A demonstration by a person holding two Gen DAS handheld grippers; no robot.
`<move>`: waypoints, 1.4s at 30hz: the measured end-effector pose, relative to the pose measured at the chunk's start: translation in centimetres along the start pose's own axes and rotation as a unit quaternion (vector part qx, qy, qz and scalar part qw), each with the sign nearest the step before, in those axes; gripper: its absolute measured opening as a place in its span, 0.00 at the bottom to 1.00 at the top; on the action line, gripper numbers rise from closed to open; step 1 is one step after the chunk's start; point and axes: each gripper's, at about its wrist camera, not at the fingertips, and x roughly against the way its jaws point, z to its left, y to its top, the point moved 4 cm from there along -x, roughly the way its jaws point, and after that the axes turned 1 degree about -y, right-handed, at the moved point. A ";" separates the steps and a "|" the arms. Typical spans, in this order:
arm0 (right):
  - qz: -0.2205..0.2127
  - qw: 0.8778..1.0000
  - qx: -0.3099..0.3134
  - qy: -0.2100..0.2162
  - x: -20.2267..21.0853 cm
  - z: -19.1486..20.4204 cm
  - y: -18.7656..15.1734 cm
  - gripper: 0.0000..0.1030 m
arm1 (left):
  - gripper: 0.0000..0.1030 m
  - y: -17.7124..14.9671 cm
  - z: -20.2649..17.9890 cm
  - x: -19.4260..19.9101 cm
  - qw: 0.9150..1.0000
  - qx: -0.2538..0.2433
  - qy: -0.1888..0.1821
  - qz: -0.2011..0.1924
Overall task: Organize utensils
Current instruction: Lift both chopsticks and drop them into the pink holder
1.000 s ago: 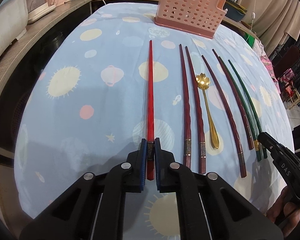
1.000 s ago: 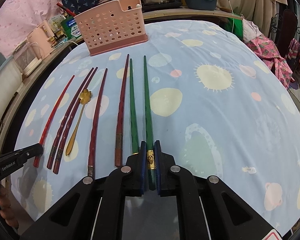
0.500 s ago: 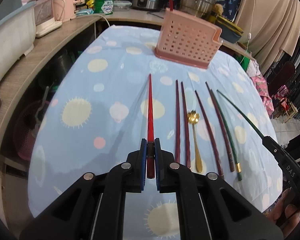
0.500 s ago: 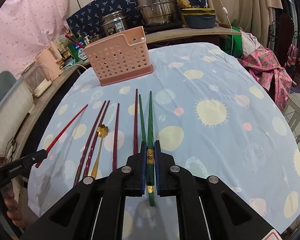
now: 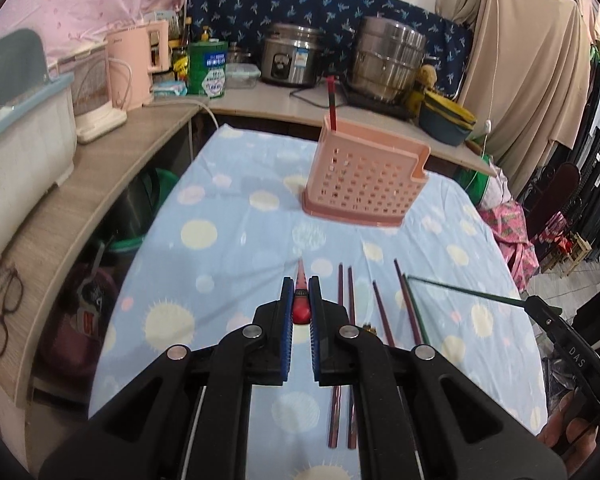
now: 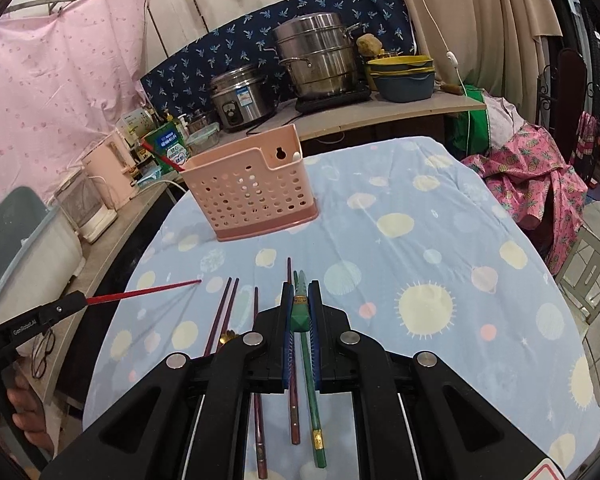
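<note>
My left gripper (image 5: 301,284) is shut on a red chopstick (image 5: 301,292), lifted off the table and pointing at the pink perforated utensil basket (image 5: 364,184). It also shows in the right wrist view (image 6: 140,294). My right gripper (image 6: 301,286) is shut on a green chopstick (image 6: 301,304), also lifted; its shaft shows in the left wrist view (image 5: 460,289). One red chopstick (image 5: 332,100) stands in the basket. Several dark red chopsticks (image 5: 344,300), a second green chopstick (image 6: 314,400) and a gold spoon (image 6: 228,337) lie on the blue spotted tablecloth (image 6: 380,240).
A wooden counter (image 5: 80,200) runs along the left and back with a pink kettle (image 5: 134,66), rice cooker (image 5: 290,56), steel pots (image 6: 320,60) and bowls (image 6: 404,76). Glasses (image 5: 0,312) lie on the counter. Clothes (image 6: 532,176) hang at right.
Both grippers have risen and tilted up, lifting the red and green chopsticks off the table so they point toward the basket.
</note>
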 end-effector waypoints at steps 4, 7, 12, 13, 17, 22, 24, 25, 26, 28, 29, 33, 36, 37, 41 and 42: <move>-0.021 1.000 -0.001 0.002 0.3 0.0 2.0 0.07 | 0.07 2.5 -0.6 0.5 1.000 -0.006 -0.001 -0.024; -0.034 0.999 -0.004 0.005 0.4 0.1 3.5 0.07 | 0.07 4.0 -1.1 0.6 0.999 -0.012 -0.004 -0.037; -0.055 0.998 -0.017 0.021 0.5 0.4 6.0 0.07 | 0.07 6.6 -2.1 0.6 0.998 -0.017 -0.009 -0.059; -0.060 0.998 -0.017 0.022 0.5 0.5 6.6 0.07 | 0.07 7.3 -2.4 0.7 0.998 -0.019 -0.010 -0.065; -0.081 0.996 -0.017 0.027 0.5 1.0 8.7 0.07 | 0.07 9.7 -3.2 1.1 0.996 -0.022 -0.016 -0.088; -0.108 0.993 -0.019 0.039 0.4 1.8 11.5 0.07 | 0.07 12.9 -4.3 1.6 0.992 -0.023 -0.025 -0.120; -0.121 0.991 -0.025 0.049 0.3 1.9 12.9 0.07 | 0.07 14.4 -4.9 1.7 0.990 -0.025 -0.025 -0.134; -0.128 0.990 -0.028 0.055 0.3 2.0 13.6 0.07 | 0.07 15.1 -5.1 1.7 0.990 -0.024 -0.027 -0.139; -0.135 0.989 -0.031 0.059 0.4 2.2 14.3 0.07 | 0.07 16.0 -5.4 1.7 0.988 -0.024 -0.030 -0.147; -0.154 0.985 -0.035 0.064 0.3 2.4 15.8 0.07 | 0.07 17.3 -5.8 1.9 0.986 -0.024 -0.032 -0.163; -0.163 0.984 -0.037 0.066 0.2 2.5 16.6 0.07 | 0.07 17.9 -5.9 1.9 0.985 -0.024 -0.031 -0.170; -0.178 0.980 -0.049 0.080 -1.0 3.1 19.0 0.07 | 0.07 20.8 -6.3 1.7 0.980 -0.019 -0.035 -0.195; -0.187 0.978 -0.049 0.080 -2.1 3.7 20.4 0.07 | 0.07 22.5 -6.4 1.2 0.977 -0.019 -0.033 -0.209; -0.188 0.978 -0.048 0.079 -2.4 3.9 20.9 0.07 | 0.07 22.8 -6.4 0.8 0.977 -0.020 -0.031 -0.211; -0.179 0.980 -0.043 0.074 -4.9 4.6 21.7 0.07 | 0.07 23.7 -6.2 -1.9 0.980 -0.020 -0.024 -0.195; -0.175 0.981 -0.042 0.072 -5.5 4.8 21.6 0.07 | 0.07 23.6 -6.1 -2.6 0.982 -0.020 -0.023 -0.188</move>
